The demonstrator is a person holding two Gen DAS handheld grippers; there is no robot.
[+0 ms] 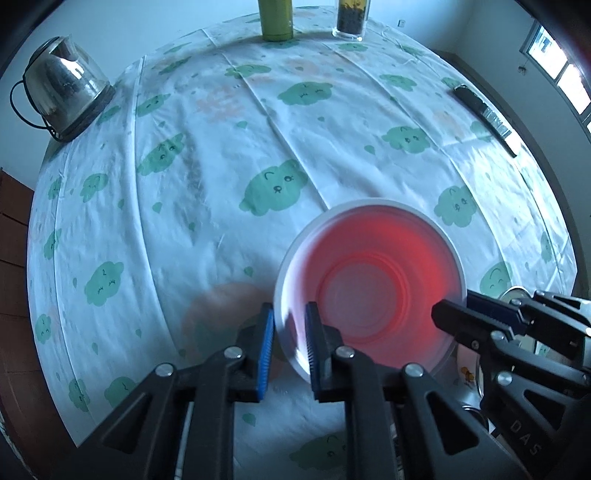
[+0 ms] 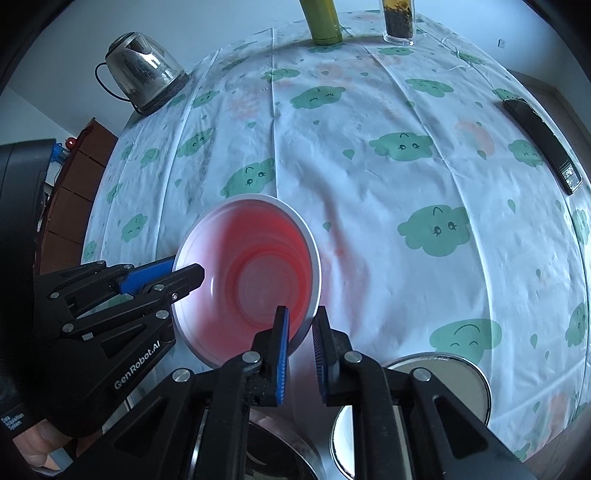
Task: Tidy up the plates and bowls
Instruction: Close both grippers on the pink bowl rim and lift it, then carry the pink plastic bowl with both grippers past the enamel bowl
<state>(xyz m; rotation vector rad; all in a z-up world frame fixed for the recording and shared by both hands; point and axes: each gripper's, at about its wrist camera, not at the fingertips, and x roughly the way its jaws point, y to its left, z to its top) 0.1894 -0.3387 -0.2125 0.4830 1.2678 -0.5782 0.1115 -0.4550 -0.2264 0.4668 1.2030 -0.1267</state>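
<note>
Red bowl [image 1: 369, 284] held tilted above the cloud-print tablecloth [image 1: 207, 206], white rim all round, red showing through the translucent wall, inside empty.

Left gripper [image 1: 290, 332] pointed steeply down, closed onto the bowl's near-left rim: one blue-padded finger outside the wall, the other inside, rim pinched between. In the right wrist view, same gripper [image 2: 184, 271] seen from the side, entering from the left edge, tips clamped over the rim; gloved hand [image 2: 33, 424] behind it at lower left.

Right gripper [image 2: 301, 332] also pointed steeply down, clamped on the bowl's lower-right rim; left finger inside the bowl, right finger outside. In the left wrist view, same gripper [image 1: 452, 312] reaching in from the right, black tip over the rim.

Bowl thus gripped at two opposite rim points, one per tool.

Below the right gripper: round steel dishes [image 2: 443, 380] at the table's near edge, partly hidden by the fingers.

Far side of table: glass kettle [image 1: 64, 85] on its base at left, green bottle [image 1: 276, 20], glass of dark tea leaves [image 1: 350, 22]. Dark remote control [image 1: 484, 114] lying at right.
</note>
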